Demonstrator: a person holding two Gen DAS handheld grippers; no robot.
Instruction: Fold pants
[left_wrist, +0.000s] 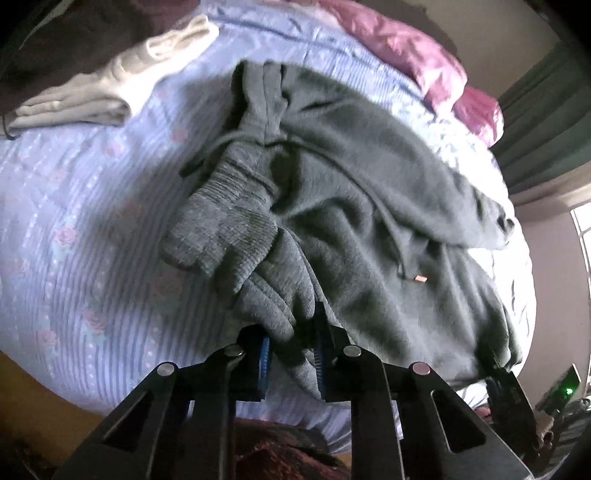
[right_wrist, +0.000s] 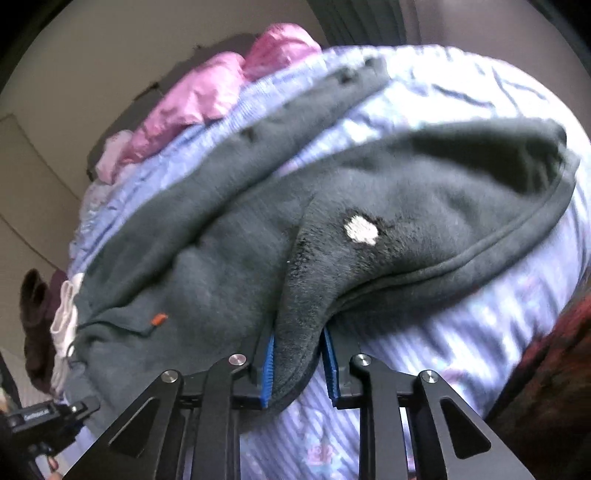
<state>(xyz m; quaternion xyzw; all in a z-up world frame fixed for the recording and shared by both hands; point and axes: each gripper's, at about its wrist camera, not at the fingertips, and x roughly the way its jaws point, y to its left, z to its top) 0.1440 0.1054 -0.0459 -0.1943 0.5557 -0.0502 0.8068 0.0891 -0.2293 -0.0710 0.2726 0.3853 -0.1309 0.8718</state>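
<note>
Dark grey sweatpants (left_wrist: 369, 221) lie crumpled on a lavender striped bed sheet (left_wrist: 74, 258). Their ribbed cuffs (left_wrist: 221, 229) are bunched just ahead of my left gripper (left_wrist: 293, 343), whose blue pads are shut on a fold of the grey cloth. In the right wrist view the pants (right_wrist: 221, 266) show a white patch (right_wrist: 361, 229) and an orange-tipped drawstring (right_wrist: 159, 318). My right gripper (right_wrist: 299, 354) is shut on a hemmed corner of the pants, lifted slightly off the sheet (right_wrist: 461, 332). The other gripper shows at each view's edge: right gripper (left_wrist: 498, 369), left gripper (right_wrist: 85, 404).
A folded beige garment (left_wrist: 110, 85) lies at the far left of the bed. A pink quilt (left_wrist: 406, 55) is heaped along the far side, by a green curtain (left_wrist: 535, 110). Dark red fabric (right_wrist: 554, 387) sits below the bed's near edge.
</note>
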